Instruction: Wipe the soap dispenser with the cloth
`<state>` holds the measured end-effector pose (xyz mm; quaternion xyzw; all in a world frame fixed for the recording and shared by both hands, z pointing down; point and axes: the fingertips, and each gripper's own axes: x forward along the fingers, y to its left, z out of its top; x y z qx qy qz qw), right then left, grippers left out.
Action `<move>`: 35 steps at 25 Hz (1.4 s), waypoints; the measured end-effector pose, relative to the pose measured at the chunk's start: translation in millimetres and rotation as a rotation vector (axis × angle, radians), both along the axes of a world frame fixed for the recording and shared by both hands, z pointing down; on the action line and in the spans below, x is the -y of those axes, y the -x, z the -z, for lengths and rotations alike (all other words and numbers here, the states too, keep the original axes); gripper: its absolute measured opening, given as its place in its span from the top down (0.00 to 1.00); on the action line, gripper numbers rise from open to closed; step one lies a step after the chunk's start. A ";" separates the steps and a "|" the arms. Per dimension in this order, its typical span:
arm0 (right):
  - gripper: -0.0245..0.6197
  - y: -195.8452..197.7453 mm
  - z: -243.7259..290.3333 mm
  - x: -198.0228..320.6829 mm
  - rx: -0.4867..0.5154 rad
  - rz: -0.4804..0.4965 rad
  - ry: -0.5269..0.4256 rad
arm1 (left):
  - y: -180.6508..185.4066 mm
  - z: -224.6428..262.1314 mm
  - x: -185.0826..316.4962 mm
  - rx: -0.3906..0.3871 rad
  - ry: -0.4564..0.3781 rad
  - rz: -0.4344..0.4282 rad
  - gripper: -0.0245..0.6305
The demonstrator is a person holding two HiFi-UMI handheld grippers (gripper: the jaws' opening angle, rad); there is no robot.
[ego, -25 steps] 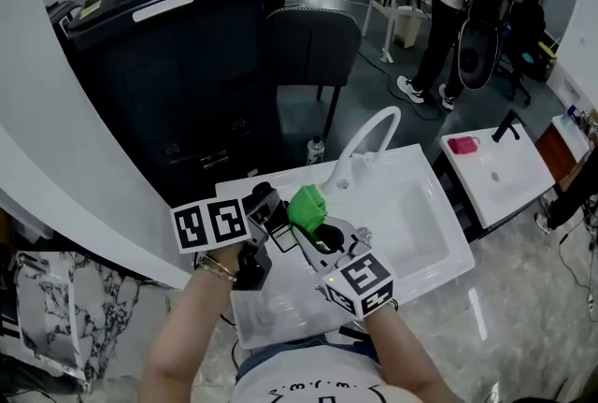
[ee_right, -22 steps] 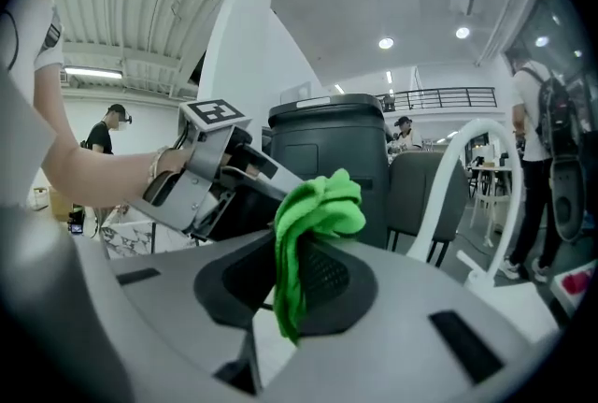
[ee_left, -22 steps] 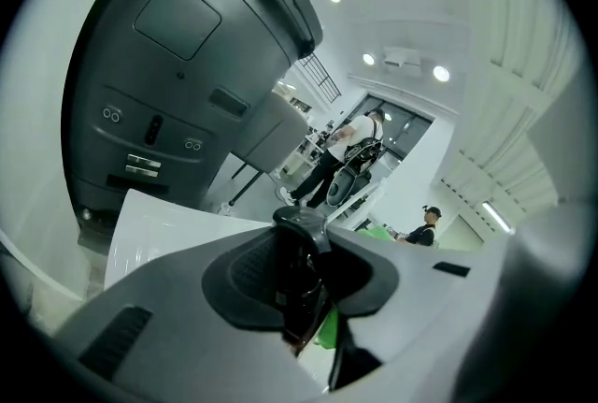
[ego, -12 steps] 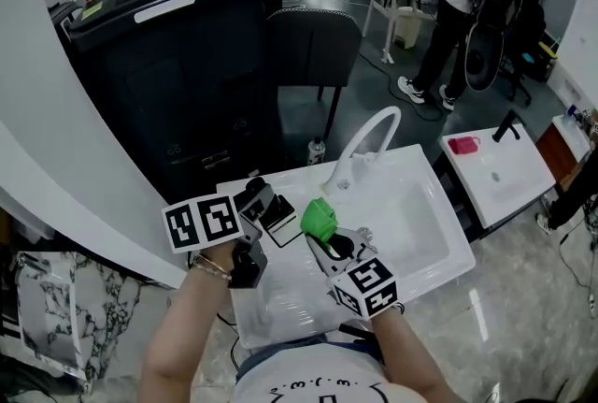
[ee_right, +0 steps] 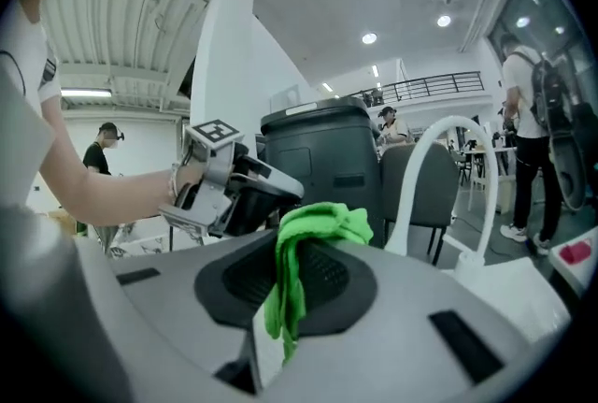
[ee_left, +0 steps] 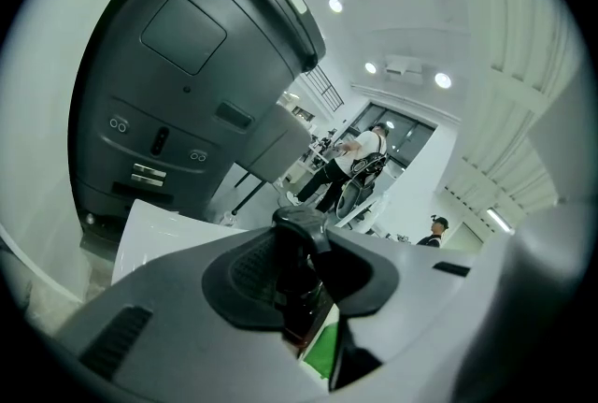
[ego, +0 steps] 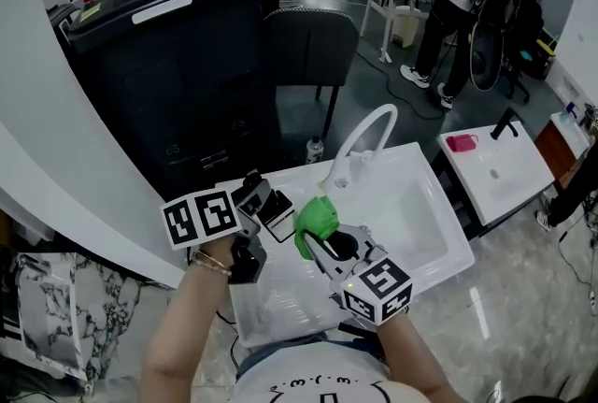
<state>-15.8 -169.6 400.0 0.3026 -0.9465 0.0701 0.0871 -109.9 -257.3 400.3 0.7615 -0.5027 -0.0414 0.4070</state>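
My left gripper point(ego: 258, 205) is shut on the soap dispenser point(ego: 278, 214), a dark bottle with a pale label, and holds it over the left rim of the white sink point(ego: 425, 247). In the left gripper view the dispenser's dark pump top point(ee_left: 297, 242) sits between the jaws of the gripper point(ee_left: 305, 275). A bunched green cloth point(ego: 315, 218) is pinched in my right gripper point(ego: 320, 237), right beside the dispenser's label side; I cannot tell whether they touch. In the right gripper view the cloth point(ee_right: 318, 225) hangs out of the gripper point(ee_right: 291, 287).
A white arched tap point(ego: 366, 137) rises at the sink's back edge. A large dark machine point(ego: 173, 64) and a dark chair point(ego: 313, 46) stand behind the sink. A second white basin point(ego: 495, 172) is at the right. People stand at the far right.
The right gripper's cube has shifted a little to the right, and the cloth has dropped slightly beside the dispenser. The left gripper has hardly moved.
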 end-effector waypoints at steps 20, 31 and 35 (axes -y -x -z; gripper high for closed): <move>0.88 39.7 -14.8 5.8 -0.071 0.034 0.048 | -7.7 16.8 -5.5 0.020 -0.029 -0.007 0.80; 0.88 -4.0 -45.1 21.6 -0.132 -0.125 0.126 | 0.9 26.7 -6.5 0.037 -0.095 -0.031 0.80; 0.88 -12.6 -37.3 26.4 -0.122 -0.157 0.115 | 5.2 34.9 -8.7 0.041 -0.189 -0.091 0.80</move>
